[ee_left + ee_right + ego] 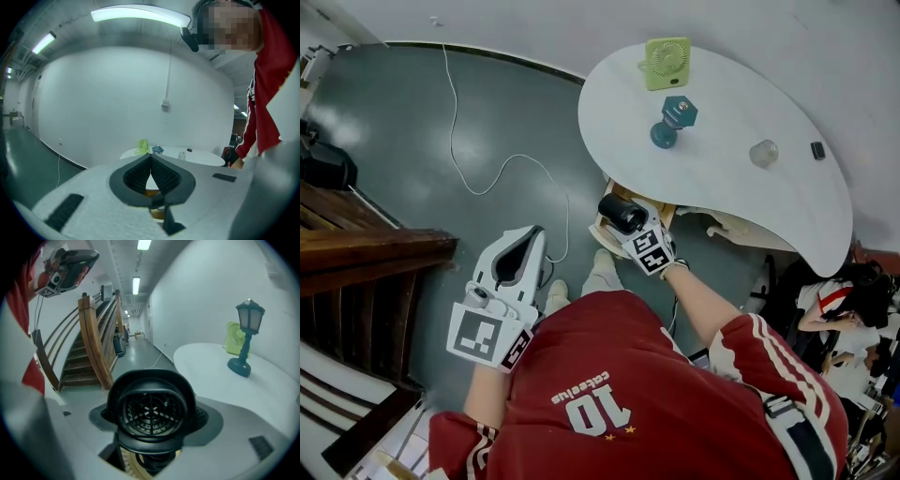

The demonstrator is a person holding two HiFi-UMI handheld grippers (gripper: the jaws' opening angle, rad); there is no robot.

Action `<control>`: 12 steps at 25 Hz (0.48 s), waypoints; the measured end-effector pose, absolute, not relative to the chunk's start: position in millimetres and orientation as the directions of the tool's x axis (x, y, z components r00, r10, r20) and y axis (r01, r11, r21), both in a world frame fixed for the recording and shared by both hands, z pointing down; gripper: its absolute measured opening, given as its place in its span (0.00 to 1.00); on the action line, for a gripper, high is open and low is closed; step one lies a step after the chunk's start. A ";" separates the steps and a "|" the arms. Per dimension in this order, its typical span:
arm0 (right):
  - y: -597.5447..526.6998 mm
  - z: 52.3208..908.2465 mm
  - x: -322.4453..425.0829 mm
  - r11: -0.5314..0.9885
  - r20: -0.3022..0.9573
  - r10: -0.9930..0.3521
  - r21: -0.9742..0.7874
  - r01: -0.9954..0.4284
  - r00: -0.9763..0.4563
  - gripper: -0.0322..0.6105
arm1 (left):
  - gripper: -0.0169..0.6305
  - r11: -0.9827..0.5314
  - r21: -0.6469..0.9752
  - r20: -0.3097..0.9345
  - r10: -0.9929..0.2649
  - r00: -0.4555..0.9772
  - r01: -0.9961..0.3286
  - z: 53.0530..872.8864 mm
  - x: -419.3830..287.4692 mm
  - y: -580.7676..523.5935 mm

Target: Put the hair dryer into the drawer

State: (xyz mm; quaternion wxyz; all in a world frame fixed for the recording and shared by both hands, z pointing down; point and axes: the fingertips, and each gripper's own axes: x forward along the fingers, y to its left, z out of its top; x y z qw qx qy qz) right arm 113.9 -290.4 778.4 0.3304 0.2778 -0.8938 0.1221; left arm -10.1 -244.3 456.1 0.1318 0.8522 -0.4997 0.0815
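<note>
My right gripper (pixel 625 223) is shut on a black hair dryer (pixel 622 213), held just off the near rim of the white table (pixel 741 192). Below it shows part of a pale wooden drawer (pixel 604 228) under the table top. In the right gripper view the hair dryer's round grille (pixel 150 411) fills the space between the jaws and faces the camera. My left gripper (pixel 528 236) hangs over the grey floor to the left, shut with nothing in it. Its dark pads (pixel 140 174) meet at the tip in the left gripper view.
On the table stand a green fan (pixel 667 62), a small blue lantern lamp (pixel 673 122), a clear glass (pixel 763 153) and a small black object (pixel 817 150). A white cable (pixel 487 178) trails across the floor. A wooden staircase (pixel 356 272) rises at left. Another person (pixel 839 300) sits at right.
</note>
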 end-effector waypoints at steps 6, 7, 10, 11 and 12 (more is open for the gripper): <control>-301.6 820.0 125.0 0.780 0.741 -0.389 -0.052 -0.624 -0.547 0.61 | 0.02 -0.423 0.142 0.288 -0.847 0.447 -0.895 462.8 -24.3 -242.7; -304.3 826.0 127.9 0.763 0.752 -0.395 -0.051 -0.644 -0.527 0.61 | 0.02 -0.415 0.144 0.291 -0.850 0.439 -0.898 463.7 -27.8 -242.6; -311.1 843.5 133.9 0.721 0.788 -0.406 -0.036 -0.692 -0.464 0.61 | 0.02 -0.400 0.145 0.298 -0.854 0.426 -0.905 465.7 -34.7 -243.7; -312.9 848.9 136.0 0.715 0.801 -0.406 -0.022 -0.699 -0.440 0.61 | 0.03 -0.399 0.145 0.300 -0.854 0.424 -0.905 466.2 -35.6 -244.3; -314.7 853.6 138.4 0.710 0.813 -0.407 -0.005 -0.704 -0.416 0.61 | 0.02 -0.398 0.144 0.301 -0.854 0.424 -0.906 466.5 -36.3 -245.0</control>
